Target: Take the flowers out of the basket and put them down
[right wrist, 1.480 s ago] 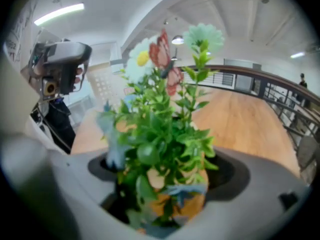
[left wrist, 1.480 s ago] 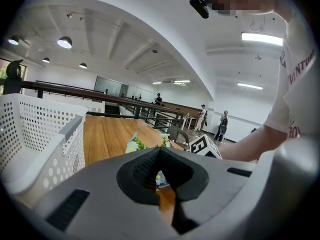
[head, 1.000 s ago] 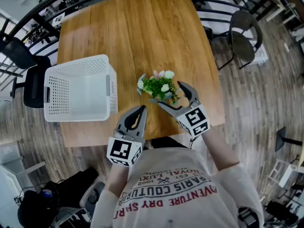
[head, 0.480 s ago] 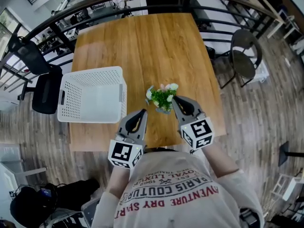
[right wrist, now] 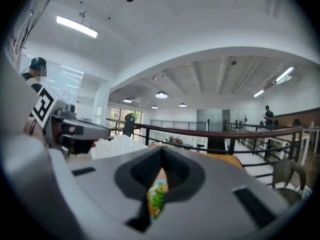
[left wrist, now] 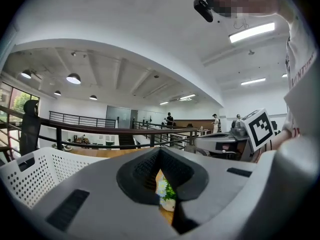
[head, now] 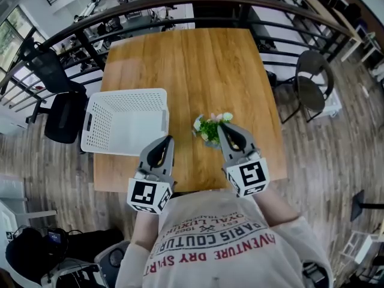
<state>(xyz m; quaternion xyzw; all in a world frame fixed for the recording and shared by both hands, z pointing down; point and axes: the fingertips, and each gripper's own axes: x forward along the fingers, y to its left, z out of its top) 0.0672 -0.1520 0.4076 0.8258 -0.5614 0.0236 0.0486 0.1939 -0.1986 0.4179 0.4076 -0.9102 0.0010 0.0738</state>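
Two tools: the left tool (head: 165,141) and the right tool (head: 223,128) both have their jaws pressed together, and neither pinches anything. In each tool's own view, the flowers show only through the gap below the closed tips, lying beyond them.
Flowers: the flowers (head: 210,128) stand upright on the wooden surface (head: 192,65), outside the basket (head: 129,93) and a little to its right. They sit in the half of the surface nearer the person.
Basket: it looks empty from above. It stands apart from the flowers, with bare wood between them.
Task state: I judge the flowers already out and set down, so little is left except getting the tools clear.
Main risk: the tip of the right tool is just beside the blooms, possibly brushing the leaves. I cannot tell whether they touch. A sideways or forward swing from here would likely tip the bunch, which looks light and top-heavy.
Second risk: a dragging pull-back could catch a stem or leaf on the closed tip and haul the bunch toward the near edge of the surface.
Third risk: if the flowers need shifting, nudging them with a closed tool would push them over instead of lifting them. The jaws would have to spread first.
Left side: the left tool hangs nearer the person, between basket and flowers and well short of both. It threatens little unless it sweeps right.
Safer exit: lifting the right tool straight up and back seems the least likely move to disturb anything.
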